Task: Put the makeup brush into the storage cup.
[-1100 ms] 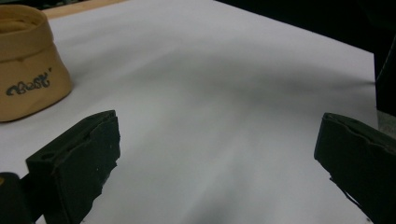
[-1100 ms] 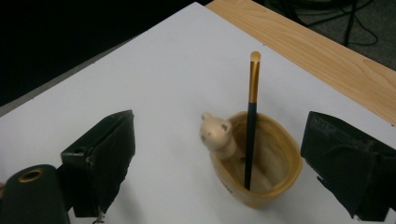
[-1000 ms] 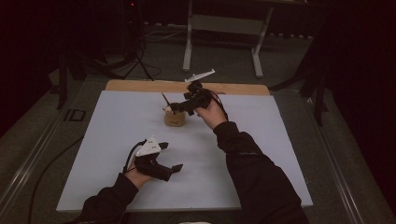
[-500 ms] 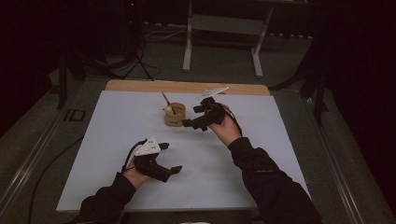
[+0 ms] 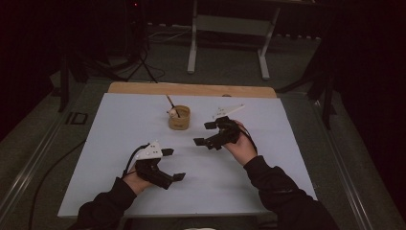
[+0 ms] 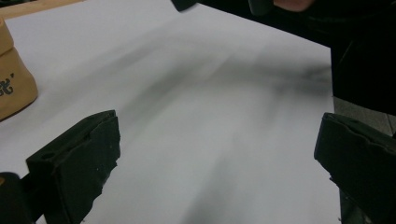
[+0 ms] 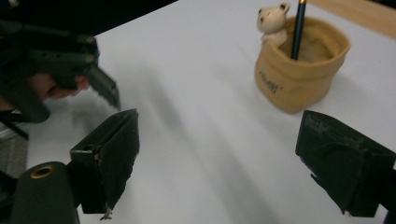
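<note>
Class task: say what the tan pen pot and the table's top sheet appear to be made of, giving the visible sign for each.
Pen pot: probably soft silicone or rubber, matte; its rim sags unevenly like a sack. Top sheet: smooth, pale, matte, possibly laminate or paper; which one is unclear.

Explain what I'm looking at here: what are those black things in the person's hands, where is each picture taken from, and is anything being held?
A person sits at a table covered by a white sheet and holds a hand-operated pair of tongs in each hand; there is no robot arm. The high view looks down from above: the left tongs at lower left, the right tongs nearer the middle. The other two pictures come from small cameras riding on each tool, looking out between its two black jaws. Both pairs stand wide open and hold nothing. On the sheet stands a tan cup, seen closer in the right gripper view, with a dark pencil standing in it and a small pale bear figure at its rim.
</note>
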Motion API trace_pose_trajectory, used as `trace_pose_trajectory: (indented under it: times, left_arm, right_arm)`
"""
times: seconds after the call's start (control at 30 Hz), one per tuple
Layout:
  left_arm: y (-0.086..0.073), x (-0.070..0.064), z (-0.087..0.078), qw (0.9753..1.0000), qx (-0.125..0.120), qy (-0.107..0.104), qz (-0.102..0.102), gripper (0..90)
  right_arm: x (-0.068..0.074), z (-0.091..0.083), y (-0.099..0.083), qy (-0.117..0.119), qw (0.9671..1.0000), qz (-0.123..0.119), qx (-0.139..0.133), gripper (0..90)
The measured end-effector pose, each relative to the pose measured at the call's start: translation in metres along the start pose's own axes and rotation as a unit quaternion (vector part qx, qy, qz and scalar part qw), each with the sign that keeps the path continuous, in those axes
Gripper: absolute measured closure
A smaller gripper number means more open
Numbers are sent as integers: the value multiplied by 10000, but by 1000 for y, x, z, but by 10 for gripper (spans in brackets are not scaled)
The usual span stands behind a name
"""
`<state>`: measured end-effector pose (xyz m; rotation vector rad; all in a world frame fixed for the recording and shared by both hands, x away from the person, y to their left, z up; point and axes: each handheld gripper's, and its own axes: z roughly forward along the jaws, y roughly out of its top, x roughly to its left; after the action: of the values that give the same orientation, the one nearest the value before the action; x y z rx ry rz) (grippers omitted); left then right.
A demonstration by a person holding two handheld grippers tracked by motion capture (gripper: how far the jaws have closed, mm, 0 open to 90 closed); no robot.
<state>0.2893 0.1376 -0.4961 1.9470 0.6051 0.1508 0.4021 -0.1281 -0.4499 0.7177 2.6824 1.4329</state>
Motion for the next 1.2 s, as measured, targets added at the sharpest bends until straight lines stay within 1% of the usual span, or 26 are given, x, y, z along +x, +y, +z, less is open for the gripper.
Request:
trace_pose_trajectory:
  times: [0.07,0.2,0.23,0.3,0.4,0.43,0.47,0.53,0.6,0.7,0.73,0.8,0.93,0.97,1.0,1.13,1.2]
  left_arm:
    - [-1,1,-2,10000,47,-31,-2,12]
    - [-4,3,-7,10000,86,5,21,12]
    - [-5,4,-9,9999,90,-42,28,12]
    - [-7,4,-12,9999,118,-26,64,12]
    - [-10,6,-17,9999,95,-68,32,12]
    - [-11,7,-19,9999,82,-86,24,12]
    - [-12,7,-21,9999,100,-53,10,12]
    - [-13,9,-25,10000,64,-49,-6,12]
    - [-15,9,-29,10000,70,-6,1,12]
    - [-17,9,-33,10000,42,11,14,12]
    - [-17,9,-34,10000,43,7,26,12]
    - [-19,10,-37,10000,22,-34,20,12]
    - [-23,11,-42,10000,52,-36,14,12]
    - [-24,12,-44,10000,68,-21,31,12]
    - [-25,12,-45,10000,80,-35,15,12]
    - [-29,13,-51,9999,158,-25,56,12]
    - [-32,14,-55,9999,166,-11,23,12]
  right_arm:
    - [1,-2,-6,62,10000,45,22,132]
    - [3,-6,-19,122,9999,95,1,131]
    - [3,-8,-22,134,9999,107,-4,131]
    - [3,-12,-28,190,9997,177,-28,131]
    - [4,-19,-39,190,9994,272,-57,132]
    - [4,-22,-43,189,9994,275,-61,132]
    - [3,-24,-46,191,9994,285,-71,134]
    - [2,-30,-54,254,9992,278,-135,134]
    - [3,-37,-62,247,9993,203,-188,134]
    - [4,-46,-70,284,9991,173,-275,134]
    - [5,-49,-73,285,9990,131,-314,133]
    - [6,-56,-78,200,9992,32,-340,133]
    - [6,-65,-86,143,9991,56,-383,133]
    - [5,-71,-90,109,9991,110,-392,132]
    - [6,-74,-93,93,9991,113,-409,132]
    - [7,-83,-105,29,9991,111,-417,131]
    - [7,-87,-111,19,9990,109,-435,131]
